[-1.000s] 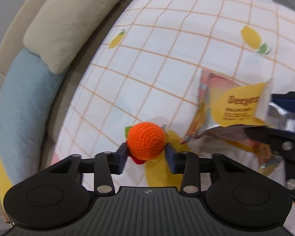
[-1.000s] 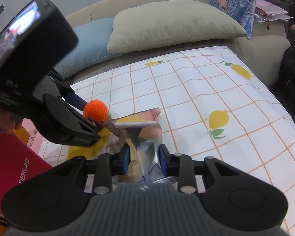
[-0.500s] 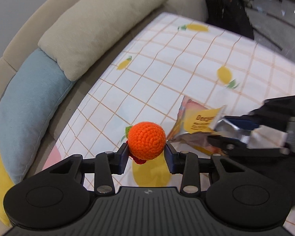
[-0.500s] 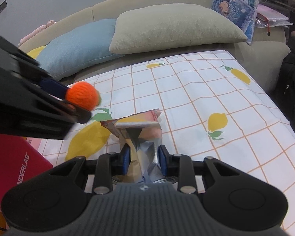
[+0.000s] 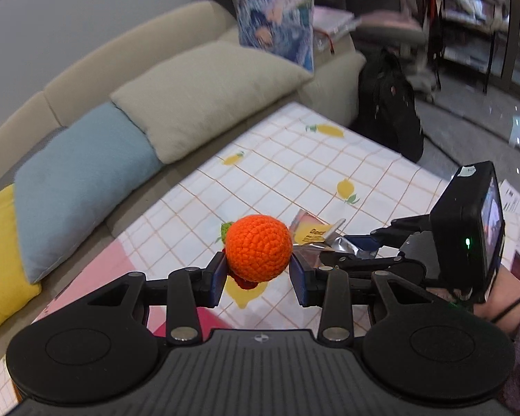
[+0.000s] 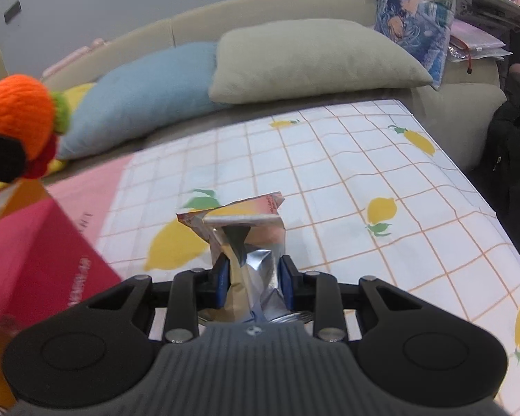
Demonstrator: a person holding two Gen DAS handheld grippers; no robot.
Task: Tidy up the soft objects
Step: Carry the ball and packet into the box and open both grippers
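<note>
My left gripper (image 5: 258, 272) is shut on an orange crocheted ball (image 5: 258, 248) with a green leaf and a red part below, held well above the lemon-print tablecloth (image 5: 294, 159). The ball also shows at the far left of the right wrist view (image 6: 17, 114). My right gripper (image 6: 253, 277) is shut on a crumpled foil snack pouch (image 6: 246, 228), yellow and pink outside, silver inside. The pouch and right gripper also show in the left wrist view (image 5: 315, 234), right of the ball.
A red box (image 6: 41, 253) stands at the table's left side. Behind the table is a beige sofa with a blue pillow (image 6: 145, 97), a beige pillow (image 6: 312, 59), a yellow cushion (image 5: 0, 253) and a printed cushion (image 6: 416, 10). A black backpack (image 5: 388, 111) sits on the floor by the sofa.
My left gripper has risen and tilted up with the orange ball, moving left and up away from the pouch. The right gripper still holds the pouch in about the same place.
</note>
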